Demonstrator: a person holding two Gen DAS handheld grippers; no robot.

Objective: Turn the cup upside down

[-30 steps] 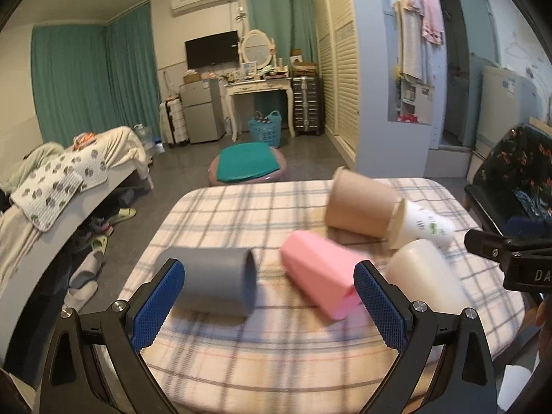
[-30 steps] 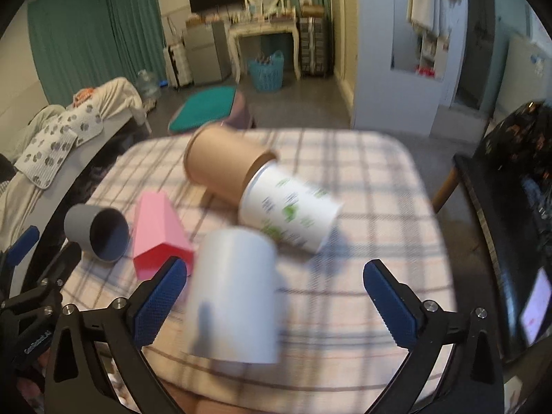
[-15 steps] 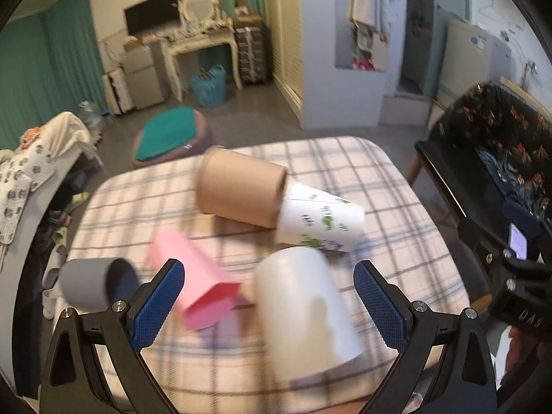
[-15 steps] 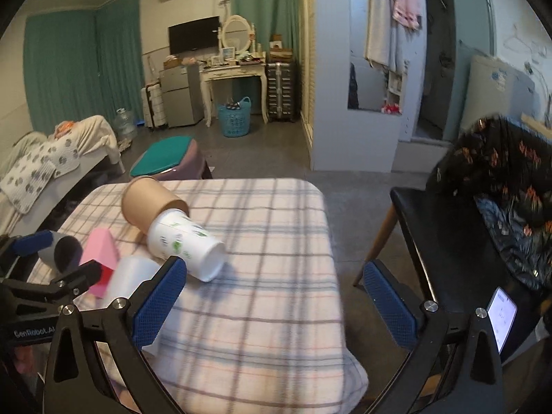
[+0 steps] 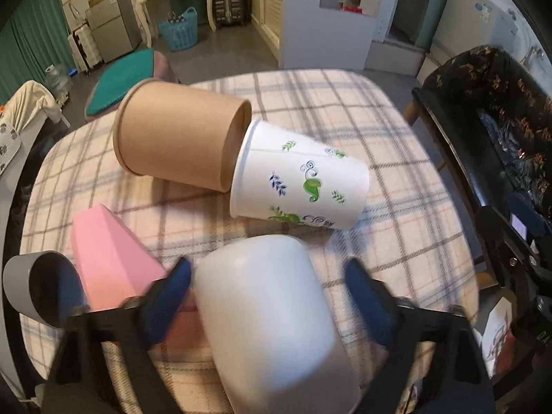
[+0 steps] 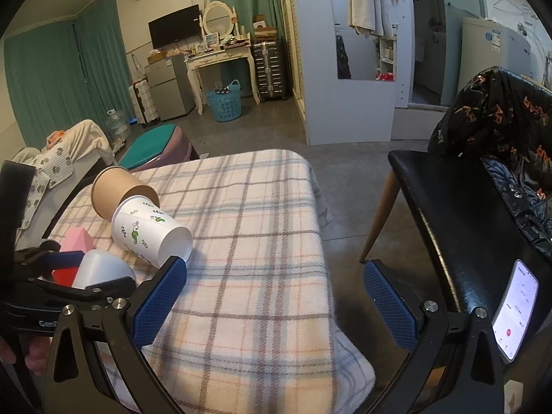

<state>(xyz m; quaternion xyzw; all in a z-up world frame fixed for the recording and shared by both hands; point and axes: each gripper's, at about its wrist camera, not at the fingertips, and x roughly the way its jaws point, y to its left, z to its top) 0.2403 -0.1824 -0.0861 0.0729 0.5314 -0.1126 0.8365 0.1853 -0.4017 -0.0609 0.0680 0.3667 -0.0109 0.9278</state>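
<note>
Left gripper (image 5: 267, 288) is straddling the white cup (image 5: 272, 314) at bottom center (lying on its side) — jaws apart, not clamping. Right gripper (image 6: 272, 291) is hanging wide open over the table (image 6: 255, 227) edge.

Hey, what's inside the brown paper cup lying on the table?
The white leaf-print cup's rim end meets the brown cup's narrow bottom end, apparently outside it. The brown cup's mouth faces away, so its inside is hidden.

Soft, dim indoor light is falling evenly, casting faint shadows under the leaf-print paper cup (image 5: 300, 183). Motion blur is smearing the left gripper (image 5: 267, 296) and the white plastic cup (image 5: 272, 314). Fisheye distortion is bending the edges, with black vignetting filling both views' corners.
</note>
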